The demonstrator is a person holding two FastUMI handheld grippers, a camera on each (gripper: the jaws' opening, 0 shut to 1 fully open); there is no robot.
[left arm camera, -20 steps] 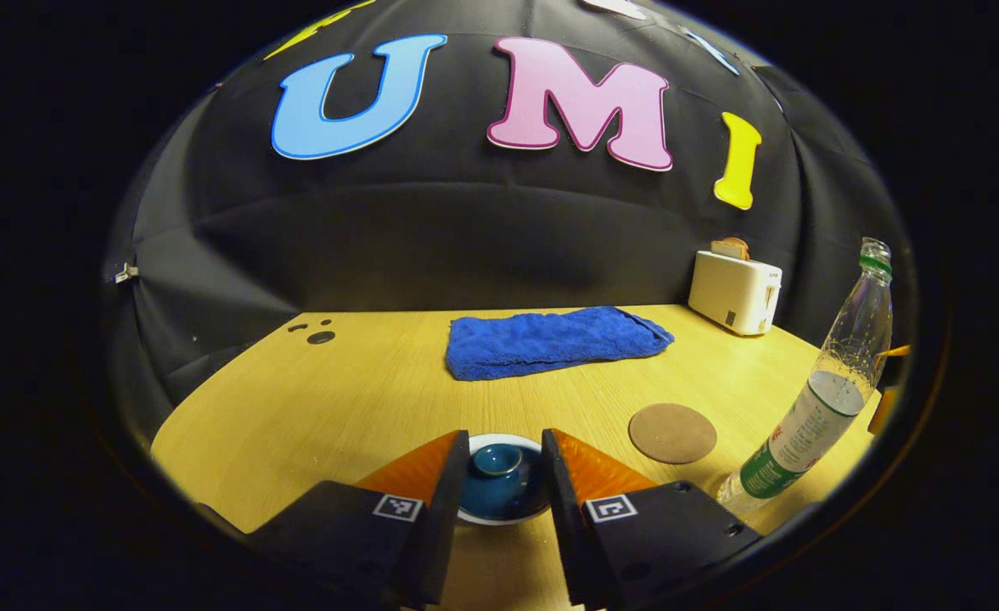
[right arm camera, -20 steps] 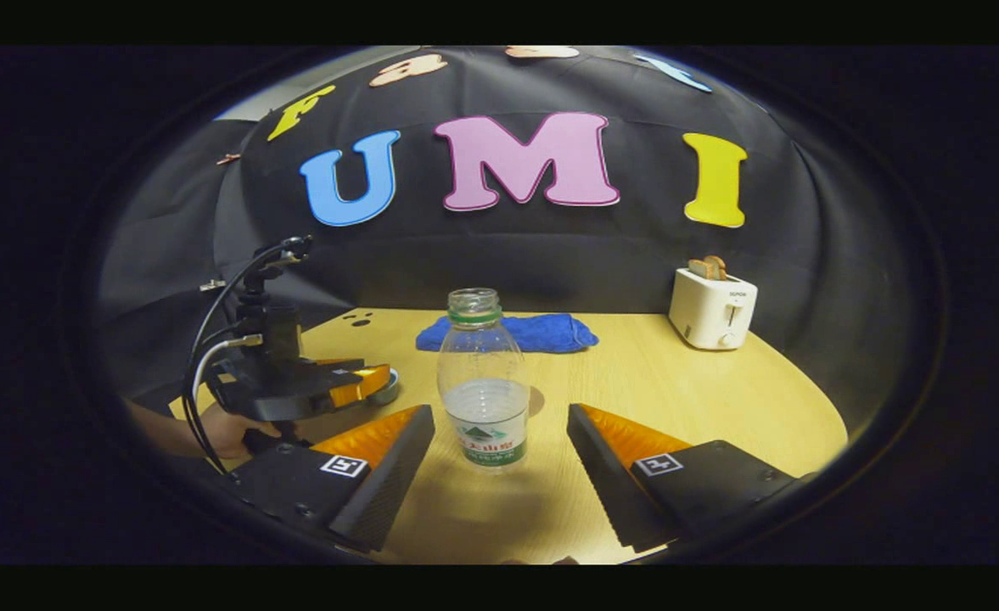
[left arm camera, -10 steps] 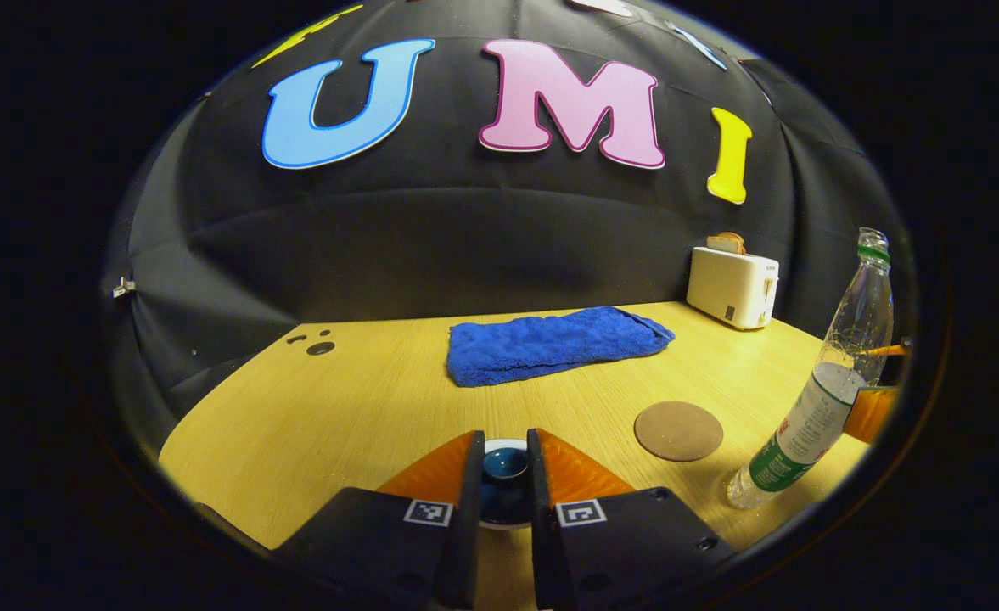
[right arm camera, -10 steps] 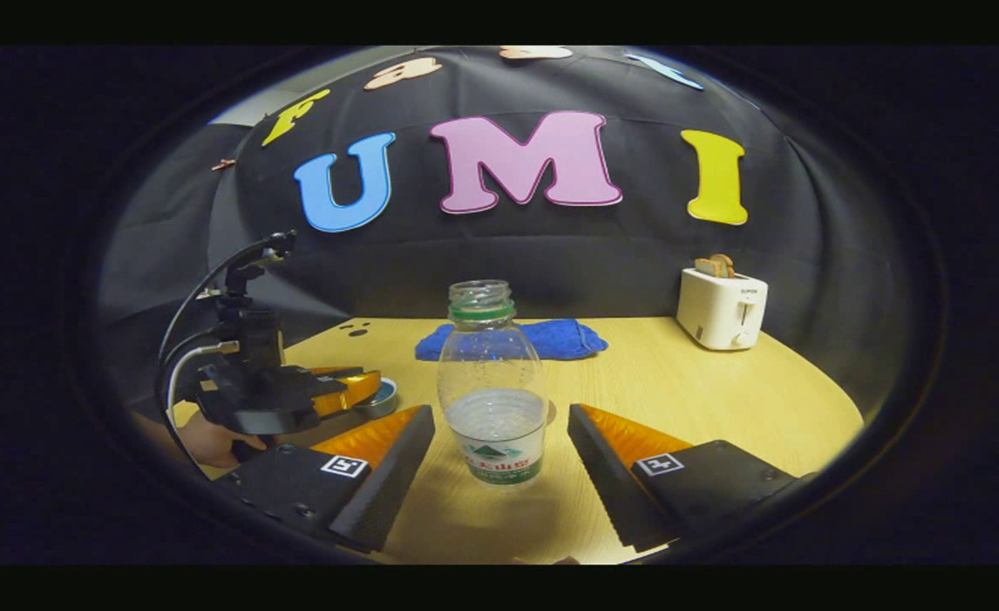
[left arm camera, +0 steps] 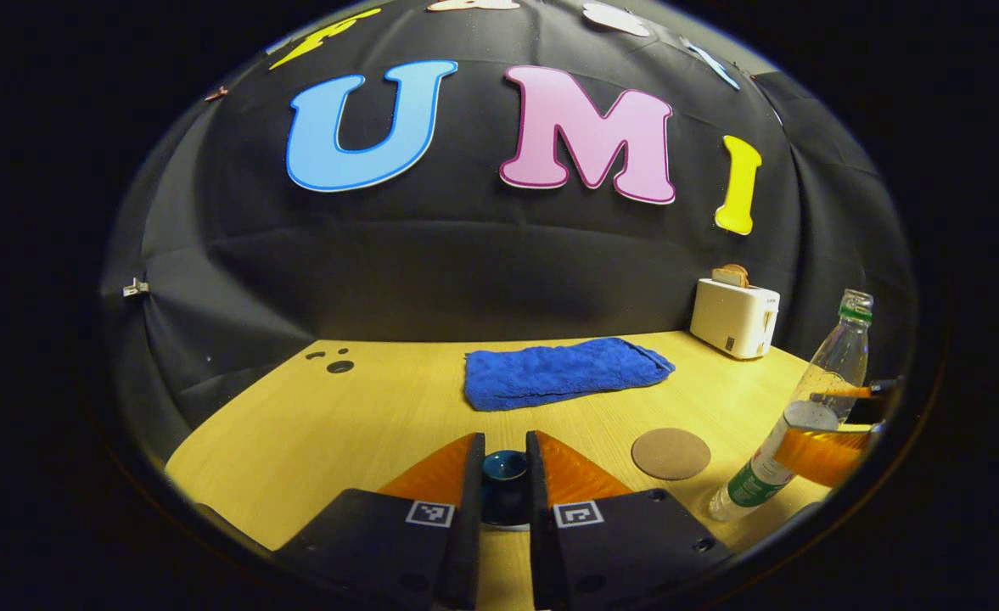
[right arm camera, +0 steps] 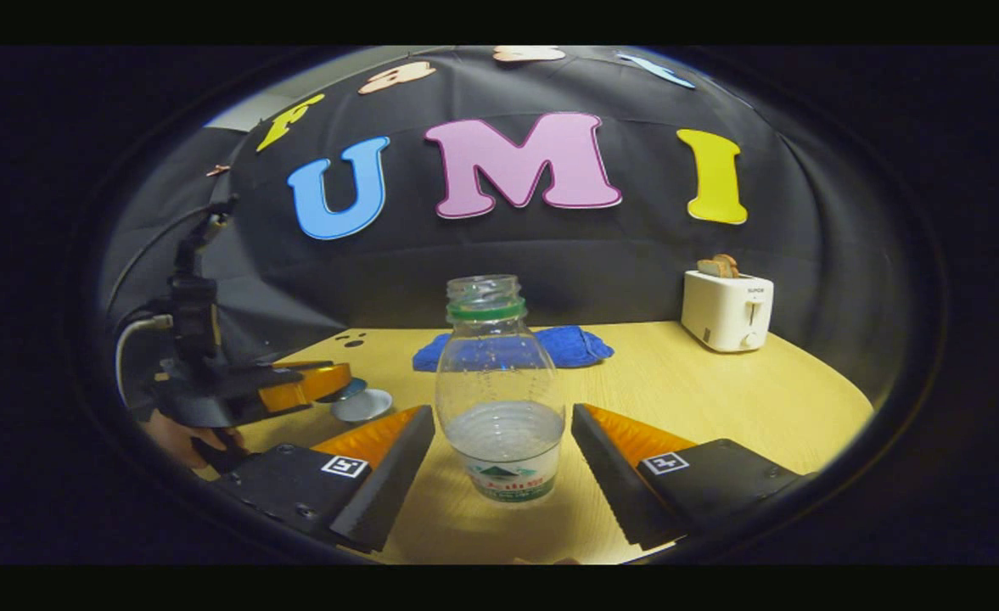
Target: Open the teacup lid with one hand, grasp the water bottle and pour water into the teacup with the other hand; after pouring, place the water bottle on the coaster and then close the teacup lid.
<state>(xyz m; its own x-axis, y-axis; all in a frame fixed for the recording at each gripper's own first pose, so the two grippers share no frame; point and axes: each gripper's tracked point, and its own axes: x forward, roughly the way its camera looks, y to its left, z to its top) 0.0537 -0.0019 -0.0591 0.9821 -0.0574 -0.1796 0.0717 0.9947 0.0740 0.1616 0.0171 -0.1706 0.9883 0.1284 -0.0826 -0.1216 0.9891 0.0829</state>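
Left gripper view shows the left gripper (left arm camera: 504, 475) with its jaws nearly closed, pinching the knob of the blue lid (left arm camera: 505, 467) between them. From the right gripper view, that gripper (right arm camera: 329, 379) holds the lid up, just above the white cup (right arm camera: 361, 406), which sits on the table (right arm camera: 720, 399). The lid and cup look apart, but the gap is small. The right gripper (right arm camera: 503, 462) has its jaws wide open, one on each side of the bottle (right arm camera: 499, 399). They do not touch it. The bottle stands upright on the table with no cap on, and it has some water in the bottom. From the left gripper view, the bottle (left arm camera: 805, 424) is far to the right, with the right gripper's fingers (left arm camera: 817, 445) around it. The round brown coaster (left arm camera: 670, 453) lies flat between the lid and the bottle. Farther back lies a blue towel (left arm camera: 563, 372). A white toaster (left arm camera: 734, 316) with bread in it stands at the back right.
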